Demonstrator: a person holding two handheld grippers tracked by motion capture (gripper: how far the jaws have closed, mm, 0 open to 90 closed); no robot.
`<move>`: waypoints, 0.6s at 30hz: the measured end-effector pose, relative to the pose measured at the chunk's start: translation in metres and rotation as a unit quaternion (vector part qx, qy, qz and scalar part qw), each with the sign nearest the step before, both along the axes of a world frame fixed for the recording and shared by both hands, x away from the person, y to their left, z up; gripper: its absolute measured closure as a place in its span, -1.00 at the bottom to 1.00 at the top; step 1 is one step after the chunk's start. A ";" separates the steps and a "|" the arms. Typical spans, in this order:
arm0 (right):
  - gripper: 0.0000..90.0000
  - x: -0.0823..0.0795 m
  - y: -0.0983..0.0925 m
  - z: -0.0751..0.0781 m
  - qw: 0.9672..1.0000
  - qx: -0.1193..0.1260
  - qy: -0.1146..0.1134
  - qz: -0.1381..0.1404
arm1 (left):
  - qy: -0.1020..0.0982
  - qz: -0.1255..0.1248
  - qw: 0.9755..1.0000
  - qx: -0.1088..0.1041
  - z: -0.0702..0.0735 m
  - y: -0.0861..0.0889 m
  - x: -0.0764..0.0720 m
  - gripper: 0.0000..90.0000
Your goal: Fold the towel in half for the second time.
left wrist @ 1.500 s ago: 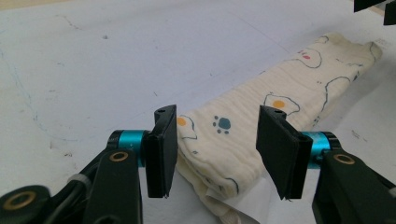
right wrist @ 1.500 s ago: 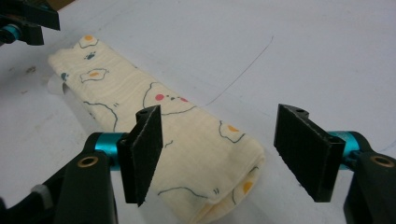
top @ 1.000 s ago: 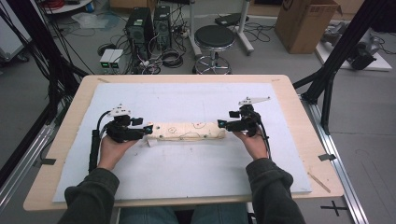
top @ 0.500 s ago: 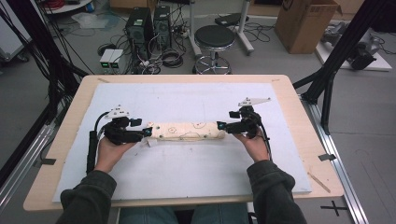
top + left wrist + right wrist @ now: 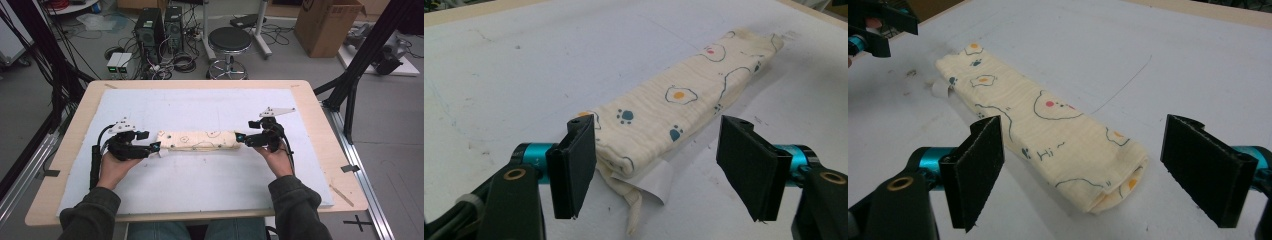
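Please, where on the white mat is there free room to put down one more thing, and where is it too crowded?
The white mat is bare between the folded cloth and the table's far edge, and again between the cloth and the person's sleeves. The middle strip is crowded: the cloth lies across it, with the left gripper at one end and the right gripper at the other, fingers open.

Lab: computer towers (image 5: 156, 26), floor cables (image 5: 180, 60), black rig frame (image 5: 367, 55).
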State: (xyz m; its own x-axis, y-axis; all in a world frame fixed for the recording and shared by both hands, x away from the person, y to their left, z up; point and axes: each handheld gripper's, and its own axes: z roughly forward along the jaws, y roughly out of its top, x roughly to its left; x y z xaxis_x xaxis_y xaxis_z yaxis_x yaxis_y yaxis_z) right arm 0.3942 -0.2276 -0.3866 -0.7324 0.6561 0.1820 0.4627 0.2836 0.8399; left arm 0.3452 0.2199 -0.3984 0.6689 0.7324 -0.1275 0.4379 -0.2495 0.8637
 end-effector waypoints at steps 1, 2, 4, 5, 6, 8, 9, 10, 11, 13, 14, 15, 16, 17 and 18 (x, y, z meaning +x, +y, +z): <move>-0.62 -0.001 -0.001 0.000 1.000 0.001 0.002 0.000 | -0.001 0.001 1.000 0.000 0.000 0.000 -0.001 -0.28; -0.62 -0.002 -0.001 0.000 1.000 0.000 0.003 -0.001 | -0.001 0.000 1.000 0.001 0.000 0.001 -0.003 -0.28; -0.63 -0.004 -0.002 -0.002 1.000 0.000 0.002 0.001 | -0.002 -0.001 1.000 0.004 -0.001 0.002 -0.005 -0.28; -0.66 -0.005 -0.002 -0.002 1.000 -0.001 0.007 0.001 | -0.003 -0.001 1.000 0.004 -0.001 0.003 -0.006 -0.28; -0.67 -0.006 -0.002 -0.002 1.000 -0.005 0.009 0.001 | -0.002 -0.002 1.000 0.005 -0.001 0.003 -0.007 -0.28; -0.67 -0.008 -0.002 -0.002 1.000 -0.006 0.003 0.004 | -0.003 -0.002 1.000 0.005 -0.001 0.004 -0.009 -0.29; -0.67 -0.009 -0.003 -0.001 1.000 -0.008 0.001 0.006 | -0.004 -0.002 1.000 0.005 -0.001 0.004 -0.010 -0.29; -0.67 -0.009 -0.003 -0.001 1.000 -0.008 -0.001 0.006 | -0.005 -0.002 1.000 0.004 -0.001 0.004 -0.011 -0.29; -0.67 -0.011 -0.004 -0.001 1.000 -0.007 0.001 0.004 | -0.006 -0.003 1.000 0.004 -0.001 0.005 -0.012 -0.29; -0.67 -0.012 -0.005 -0.002 1.000 -0.006 -0.001 0.004 | -0.007 -0.004 1.000 0.007 -0.001 0.005 -0.014 -0.29; -0.67 -0.013 -0.006 -0.002 1.000 -0.006 0.000 0.003 | -0.008 -0.004 1.000 0.005 -0.001 0.005 -0.015 -0.29; -0.67 -0.013 -0.007 -0.003 1.000 -0.006 0.000 0.003 | -0.010 -0.004 1.000 0.005 0.000 0.005 -0.017 -0.29; -0.67 -0.015 -0.008 -0.003 1.000 -0.004 -0.001 0.004 | -0.011 -0.003 1.000 0.003 0.000 0.005 -0.018 -0.29; -0.67 -0.016 -0.009 -0.003 1.000 -0.004 -0.001 0.003 | -0.012 -0.005 1.000 0.003 -0.001 0.005 -0.019 -0.29; -0.67 -0.017 -0.010 -0.004 1.000 -0.005 -0.003 0.004 | -0.013 -0.006 1.000 0.002 -0.001 0.006 -0.021 -0.29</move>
State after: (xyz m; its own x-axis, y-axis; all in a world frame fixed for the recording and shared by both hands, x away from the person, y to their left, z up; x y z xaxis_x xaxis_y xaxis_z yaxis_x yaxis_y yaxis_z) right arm 0.3769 -0.2373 -0.3906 -0.7384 0.6523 0.1714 0.4562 0.2959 0.8393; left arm 0.3246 0.2254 -0.3992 0.6803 0.7251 -0.1069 0.4124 -0.2581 0.8737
